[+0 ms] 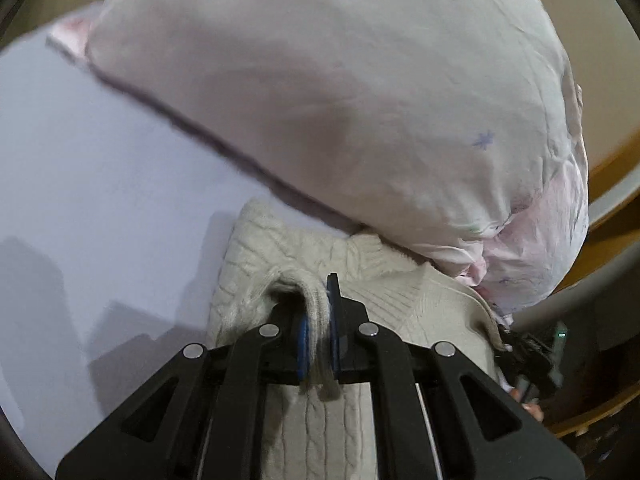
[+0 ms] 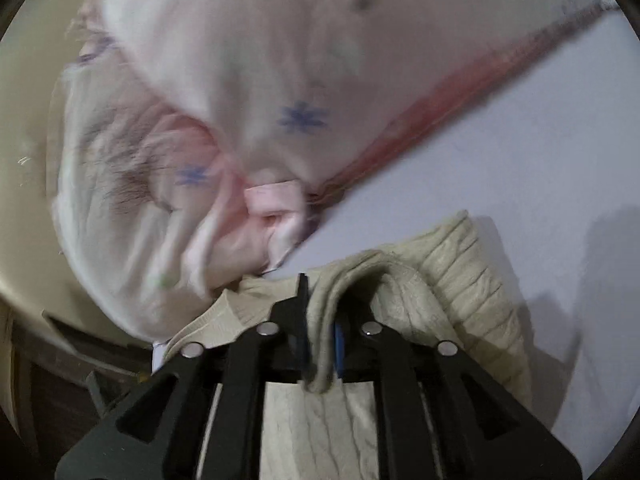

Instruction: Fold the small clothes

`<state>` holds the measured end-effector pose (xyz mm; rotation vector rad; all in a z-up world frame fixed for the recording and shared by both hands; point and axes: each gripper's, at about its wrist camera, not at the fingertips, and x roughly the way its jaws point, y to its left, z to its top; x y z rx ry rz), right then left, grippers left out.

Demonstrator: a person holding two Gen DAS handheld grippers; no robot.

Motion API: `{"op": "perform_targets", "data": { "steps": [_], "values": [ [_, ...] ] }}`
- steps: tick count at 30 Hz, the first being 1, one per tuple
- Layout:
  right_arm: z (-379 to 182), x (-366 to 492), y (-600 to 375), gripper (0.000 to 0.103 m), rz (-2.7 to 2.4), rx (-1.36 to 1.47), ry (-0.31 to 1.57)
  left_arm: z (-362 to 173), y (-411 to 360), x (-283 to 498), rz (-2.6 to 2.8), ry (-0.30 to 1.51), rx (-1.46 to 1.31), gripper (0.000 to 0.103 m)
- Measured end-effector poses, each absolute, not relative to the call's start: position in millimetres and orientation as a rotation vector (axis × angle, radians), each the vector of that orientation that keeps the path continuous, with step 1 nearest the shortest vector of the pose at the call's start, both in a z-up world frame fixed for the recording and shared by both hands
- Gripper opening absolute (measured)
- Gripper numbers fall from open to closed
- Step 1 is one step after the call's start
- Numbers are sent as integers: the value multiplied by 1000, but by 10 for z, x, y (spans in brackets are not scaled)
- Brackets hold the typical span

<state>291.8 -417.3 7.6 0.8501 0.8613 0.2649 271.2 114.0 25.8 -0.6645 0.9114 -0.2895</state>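
Cream cable-knit sweater (image 1: 308,256): soft, thick, limp, likely to sag. Left gripper (image 1: 319,322) and right gripper (image 2: 320,320) each pinch 1 ribbed edge, good holds.

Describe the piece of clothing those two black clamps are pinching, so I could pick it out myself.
Start at the big pale pillow with star prints lying on the white surface. Just in front of it is the cream sweater, pinched by both the left gripper and right gripper. Its chunky cable-knit ribbing sets it apart from the pillow's smooth printed fabric.
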Motion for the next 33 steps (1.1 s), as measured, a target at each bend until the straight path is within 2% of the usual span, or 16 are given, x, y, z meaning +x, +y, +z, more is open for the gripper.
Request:
{"op": "perform_targets", "data": {
  "steps": [1, 2, 3, 4, 5, 6, 9, 13, 15, 19, 20, 22, 25, 28, 31, 33],
  "values": [
    [130, 2903, -4197, 55, 271, 854, 833, 280, 1211, 2655, -316, 902, -698, 15],
    [228, 2823, -4247, 76, 251, 846, 770, 311, 1268, 2601, -325, 896, -717, 37],
    [325, 2696, -4296, 101, 210, 834, 688, 345, 1332, 2532, -328, 884, -729, 51],
    [405, 2557, -4331, 101, 189, 814, 613, 405, 1400, 2448, -333, 859, -740, 79],
    [458, 2488, -4335, 101, 191, 780, 595, 505, 1454, 2320, -307, 819, -729, 96],
    [476, 2458, -4341, 101, 211, 769, 581, 576, 1487, 2235, -269, 792, -704, 97],
    [437, 2429, -4351, 101, 227, 773, 600, 567, 1505, 2078, -277, 835, -666, 97],
    [287, 2494, -4365, 101, 252, 808, 669, 277, 1348, 2059, -319, 960, -678, 94],
    [296, 2466, -4371, 101, 259, 810, 665, 247, 1286, 2002, -316, 945, -669, 92],
    [327, 2420, -4434, 101, 286, 844, 657, 141, 1196, 1973, -343, 975, -763, 60],
    [320, 2416, -4446, 101, 298, 855, 661, 99, 1184, 1971, -338, 978, -799, 44],
    [320, 2422, -4470, 101, 321, 876, 669, 34, 1213, 1974, -362, 981, -899, 22],
    [380, 2396, -4529, 101, 339, 878, 655, 268, 1103, 1972, -434, 891, -955, 17],
    [519, 2341, -4631, 101, 338, 848, 615, 822, 655, 2021, -567, 790, -880, 17],
    [636, 2271, -4804, 101, 324, 834, 569, 1224, -180, 2145, -763, 746, -766, 17],
    [679, 2257, -4923, 101, 310, 818, 562, 1255, -882, 2243, -886, 776, -692, 17]
  ]
}}
